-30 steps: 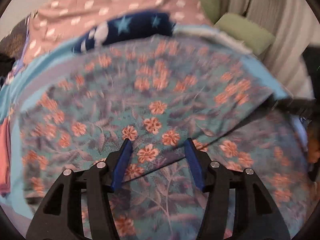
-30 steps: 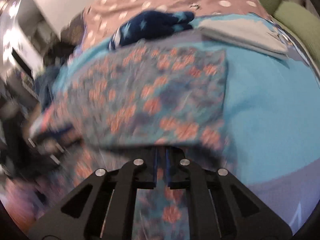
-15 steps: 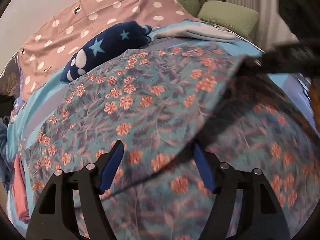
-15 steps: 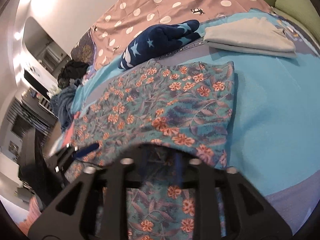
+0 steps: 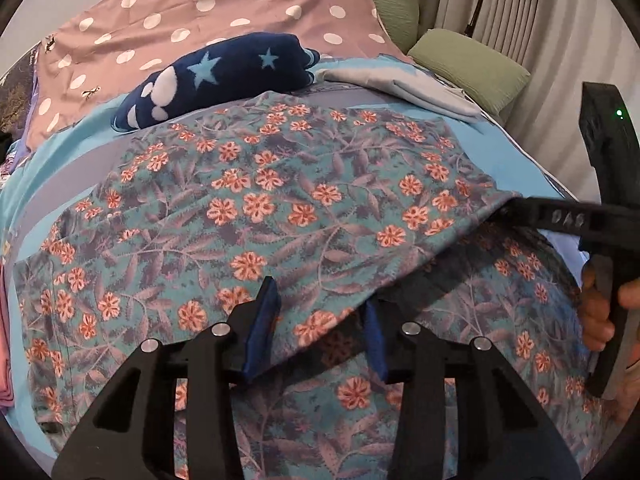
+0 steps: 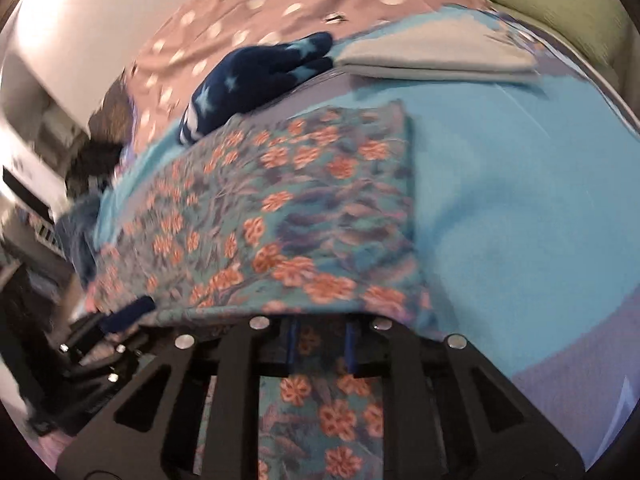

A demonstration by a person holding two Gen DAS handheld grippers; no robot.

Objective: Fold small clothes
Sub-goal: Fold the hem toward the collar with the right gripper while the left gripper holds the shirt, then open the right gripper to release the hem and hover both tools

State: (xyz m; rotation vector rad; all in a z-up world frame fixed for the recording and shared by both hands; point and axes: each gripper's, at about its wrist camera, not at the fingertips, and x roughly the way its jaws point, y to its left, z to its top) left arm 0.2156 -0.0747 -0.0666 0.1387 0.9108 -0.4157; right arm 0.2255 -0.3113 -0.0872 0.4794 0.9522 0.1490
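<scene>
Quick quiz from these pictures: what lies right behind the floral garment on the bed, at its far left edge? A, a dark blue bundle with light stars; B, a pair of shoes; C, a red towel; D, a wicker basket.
A: the dark blue bundle with light stars lies at the far edge of the floral garment, on the blue sheet, with a folded pale cloth to its right.

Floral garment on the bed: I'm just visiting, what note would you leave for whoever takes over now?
Left hand-held gripper: open, just been closing, flap edge between its jaws.
Right hand-held gripper: nearly shut, just been closing; flap edge hides its tips, grip unclear.
The floral garment lies on the blue sheet, one fold half-laid.
To do: lay flap flat, finish folding.
</scene>
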